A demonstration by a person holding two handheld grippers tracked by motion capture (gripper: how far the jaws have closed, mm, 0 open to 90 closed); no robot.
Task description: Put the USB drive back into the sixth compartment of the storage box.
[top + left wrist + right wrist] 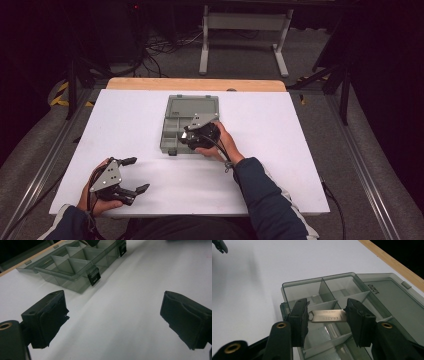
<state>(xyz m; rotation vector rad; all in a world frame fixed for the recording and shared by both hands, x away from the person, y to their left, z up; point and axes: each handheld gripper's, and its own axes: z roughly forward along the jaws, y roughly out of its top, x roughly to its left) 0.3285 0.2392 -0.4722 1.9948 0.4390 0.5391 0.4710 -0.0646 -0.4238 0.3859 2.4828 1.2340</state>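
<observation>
An open grey see-through compartment box (172, 131) lies mid-table, its lid (192, 106) folded back flat. My right gripper (186, 136) hovers over the box's near compartments. In the right gripper view it (325, 316) is shut on a small flat silver metal stick (328, 315) marked ERAZER, held end to end just above the dividers (324, 291). My left gripper (136, 175) rests at the table's front left with its jaws wide apart. In the left gripper view it (115, 320) holds nothing, and the box (72, 267) with its black latch (94, 276) lies beyond.
The white table top (280, 150) has a wooden strip (195, 84) along its far edge. Metal rails run down both sides of the table. A white stand (245, 30) and cables are on the floor behind.
</observation>
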